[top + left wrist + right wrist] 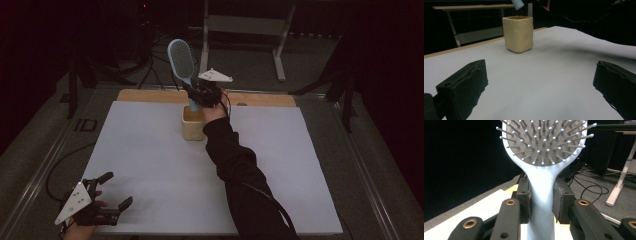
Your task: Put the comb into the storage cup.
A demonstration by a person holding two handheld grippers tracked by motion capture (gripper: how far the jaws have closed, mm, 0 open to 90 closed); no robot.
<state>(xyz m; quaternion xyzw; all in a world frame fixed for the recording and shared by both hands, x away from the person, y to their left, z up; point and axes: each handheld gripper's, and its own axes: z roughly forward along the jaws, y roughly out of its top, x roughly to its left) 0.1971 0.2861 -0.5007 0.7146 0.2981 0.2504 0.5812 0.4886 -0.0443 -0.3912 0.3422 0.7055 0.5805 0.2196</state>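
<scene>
Right gripper [541, 202] clamps hairbrush [544, 150] — above cup [192, 125].

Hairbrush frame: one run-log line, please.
right gripper: shut on hairbrush handle, above beige cup | left gripper: open, idle, near table corner
</scene>
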